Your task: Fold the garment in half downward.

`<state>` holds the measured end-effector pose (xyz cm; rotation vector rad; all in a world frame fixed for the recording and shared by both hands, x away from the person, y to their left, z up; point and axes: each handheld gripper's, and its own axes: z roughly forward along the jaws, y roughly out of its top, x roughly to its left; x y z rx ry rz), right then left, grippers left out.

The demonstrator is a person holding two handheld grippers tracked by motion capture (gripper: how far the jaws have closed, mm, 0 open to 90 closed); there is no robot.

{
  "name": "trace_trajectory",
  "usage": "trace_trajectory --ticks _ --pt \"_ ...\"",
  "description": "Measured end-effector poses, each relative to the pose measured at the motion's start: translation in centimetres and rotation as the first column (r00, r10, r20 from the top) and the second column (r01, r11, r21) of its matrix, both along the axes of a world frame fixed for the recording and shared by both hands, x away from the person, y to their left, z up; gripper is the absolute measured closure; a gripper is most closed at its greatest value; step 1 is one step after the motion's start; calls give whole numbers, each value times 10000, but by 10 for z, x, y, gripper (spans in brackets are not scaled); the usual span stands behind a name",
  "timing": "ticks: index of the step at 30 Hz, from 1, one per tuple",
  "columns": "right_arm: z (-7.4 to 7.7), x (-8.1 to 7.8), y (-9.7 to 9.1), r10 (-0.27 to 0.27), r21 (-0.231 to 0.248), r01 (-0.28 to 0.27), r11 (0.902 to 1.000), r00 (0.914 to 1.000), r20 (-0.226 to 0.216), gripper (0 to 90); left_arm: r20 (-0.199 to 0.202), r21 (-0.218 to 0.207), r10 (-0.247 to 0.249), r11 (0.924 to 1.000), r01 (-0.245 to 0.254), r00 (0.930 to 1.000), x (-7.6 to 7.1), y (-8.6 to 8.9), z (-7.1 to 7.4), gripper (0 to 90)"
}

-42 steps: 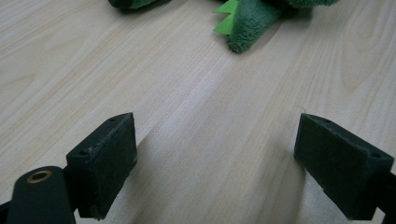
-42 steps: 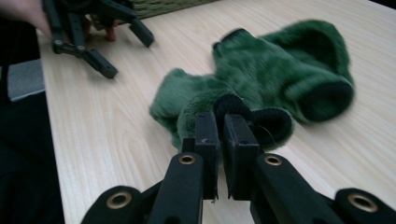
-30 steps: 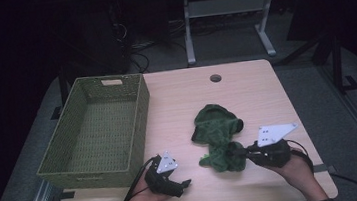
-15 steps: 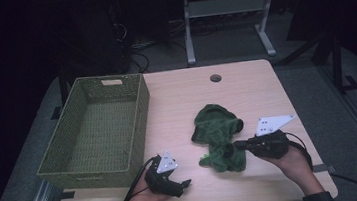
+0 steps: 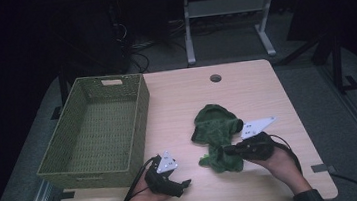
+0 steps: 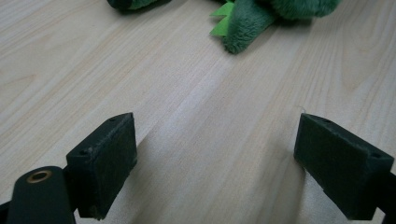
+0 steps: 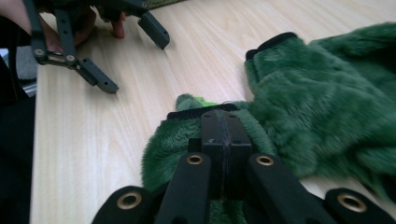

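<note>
High view: pale wood surface [image 5: 245, 88] with a round hole [image 5: 215, 78] near the far edge; green woven basket [image 5: 96, 129] along the left side, overhanging the surface edge a little. Green plush cloth [image 5: 216, 135] crumpled right of centre, well apart from the basket. Right claw [image 5: 229, 150] low at the cloth's near right edge, tips touching the fabric, held by a hand coming in from the bottom right, grey plate on top. Left claw [image 5: 181, 185] near the front edge, just right of the basket's near corner, low over bare wood, apart from the cloth, cable trailing toward the front. Left gripper view: left claw [image 6: 215, 158] wide, two black pads well apart with only bare wood grain between them; cloth [image 6: 252, 21] ahead at the top of the frame, a bright green spiky trim at its edge, not touching the pads. Right gripper view: right claw [image 7: 225, 140] pressed together, pads meeting with no visible gap, resting on the cloth [image 7: 317, 107]; whether a fold of plush is pinched between the pads cannot be told. Black-edged hem of the cloth just beyond the tips. Left claw [image 7: 135, 56] farther off at upper left, spread over bare wood.
</note>
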<state>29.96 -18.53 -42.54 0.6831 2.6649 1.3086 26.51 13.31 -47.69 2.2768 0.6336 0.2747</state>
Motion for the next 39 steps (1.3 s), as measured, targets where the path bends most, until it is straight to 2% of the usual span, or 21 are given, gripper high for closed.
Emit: trace_trajectory --ticks 4,7,9,13,14,18,21,24,27,29,34,37,39 --pt "-9 10 13 41 -293 -47 9996 9998 -177 897 8 -1 -1 10000 1 10000 0 0 0 124" --pt "-18 15 19 -206 -951 169 9953 9991 -377 899 5 -2 2 10000 -2 10000 0 0 0 124" --pt "-25 19 22 -326 -1455 254 9890 9984 -472 900 -44 -32 22 10000 -22 10000 0 0 0 124" --pt "-30 21 27 -377 -1798 284 9833 9981 -485 900 -41 -25 20 10000 -20 10000 0 0 0 124" --pt "-30 19 29 -490 -1737 378 9841 9969 -608 900 -41 -24 20 10000 -20 10000 0 0 0 124" --pt "-31 19 30 -567 -1825 449 9822 9966 -603 900 -30 -25 18 10000 -18 10000 0 0 0 124" --pt "-30 18 27 -621 -1640 518 9851 9963 -588 876 -29 -26 16 10000 -16 10000 0 0 0 124" --pt "-24 19 18 -853 -1002 785 9919 9943 -647 735 -37 -53 123 9999 -123 9999 0 -1 0 125" --pt "-17 19 8 -1004 -483 972 9941 9927 -675 650 -13 -21 215 9998 -215 9998 1 -2 0 124" --pt "-14 19 4 -1115 -289 1099 9935 9918 -630 624 2 -26 299 9996 -299 9996 0 -3 0 123" --pt "-11 18 1 -1307 -270 1297 9912 9906 -401 545 -44 28 294 9996 -294 9996 1 -3 1 126" --pt "-8 18 -2 -1486 -191 1481 9888 9884 -303 499 -229 220 350 9992 -345 9991 5 -6 3 131" --pt "-6 19 -5 -1597 23 1598 9872 9870 -179 480 -424 151 328 9994 -322 9986 8 -7 5 135"
